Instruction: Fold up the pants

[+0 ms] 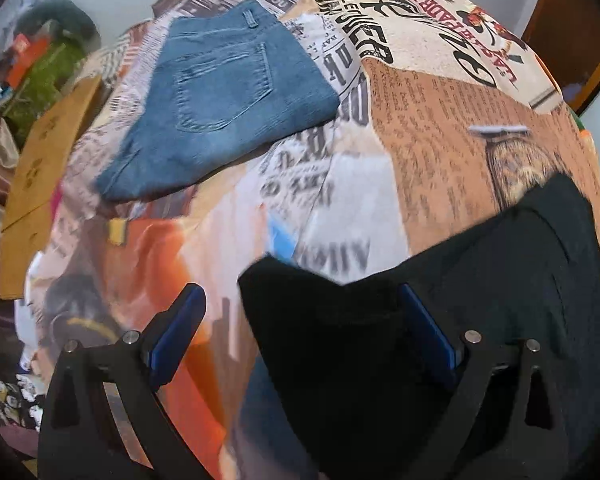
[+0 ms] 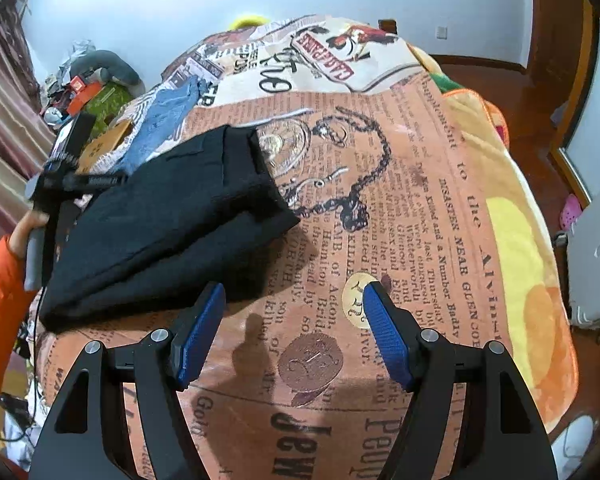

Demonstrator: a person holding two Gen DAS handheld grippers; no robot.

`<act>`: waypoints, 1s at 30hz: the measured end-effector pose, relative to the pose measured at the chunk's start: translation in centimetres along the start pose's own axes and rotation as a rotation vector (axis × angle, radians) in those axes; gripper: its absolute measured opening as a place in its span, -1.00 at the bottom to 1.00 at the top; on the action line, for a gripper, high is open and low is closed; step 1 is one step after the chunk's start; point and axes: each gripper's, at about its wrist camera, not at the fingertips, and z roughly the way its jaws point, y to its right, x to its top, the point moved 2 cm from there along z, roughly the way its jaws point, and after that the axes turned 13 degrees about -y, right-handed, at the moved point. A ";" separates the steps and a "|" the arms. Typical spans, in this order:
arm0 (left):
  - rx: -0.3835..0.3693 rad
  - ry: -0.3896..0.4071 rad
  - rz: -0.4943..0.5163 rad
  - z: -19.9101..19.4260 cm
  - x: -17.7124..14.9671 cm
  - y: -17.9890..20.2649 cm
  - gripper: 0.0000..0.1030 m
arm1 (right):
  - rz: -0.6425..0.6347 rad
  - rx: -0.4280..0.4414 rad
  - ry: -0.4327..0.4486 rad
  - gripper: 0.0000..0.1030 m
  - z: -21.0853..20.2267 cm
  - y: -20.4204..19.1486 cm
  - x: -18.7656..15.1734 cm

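Observation:
A pair of black pants (image 2: 172, 220) lies folded in a thick stack on the newspaper-print bedspread (image 2: 400, 200). In the left wrist view a corner of the black pants (image 1: 480, 280) reaches between the wide-apart fingers of my left gripper (image 1: 300, 288). The cloth lies by the right pad, and the left pad stands well off it over bare bedspread (image 1: 440, 140), so the left gripper is open. My right gripper (image 2: 294, 286) hovers open over the bedspread just right of the stack, with nothing between its pads. Folded blue jeans (image 1: 220, 108) rest farther back, visible too as blue jeans (image 2: 168, 120).
A hand in an orange sleeve (image 2: 0, 280) grips the other tool at the stack's left edge. A cardboard box (image 1: 40, 168) and clutter (image 1: 40, 60) sit beyond the bed's left side. To the right are wooden floor (image 2: 540, 120), a pink slipper (image 2: 570, 208) and a white cabinet (image 2: 596, 240).

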 end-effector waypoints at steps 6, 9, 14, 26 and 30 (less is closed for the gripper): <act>-0.006 0.025 0.004 -2.2 -5.0 -1.1 0.90 | -0.020 -0.008 0.038 0.32 -1.4 -0.7 0.1; -0.037 0.036 0.009 -3.1 -8.0 -1.1 0.90 | -0.028 -0.009 0.051 0.32 -1.8 -1.1 0.2; -0.086 0.060 -0.012 -4.6 -12.0 -0.6 0.90 | -0.052 -0.015 0.057 0.32 -1.9 -1.9 0.4; 0.007 0.224 0.106 -10.2 -8.5 1.4 0.88 | -0.144 -0.025 0.079 0.32 -1.1 -4.2 2.8; -0.088 0.224 0.123 -10.3 -5.1 2.4 0.34 | -0.157 0.015 0.079 0.32 -0.2 -4.3 4.8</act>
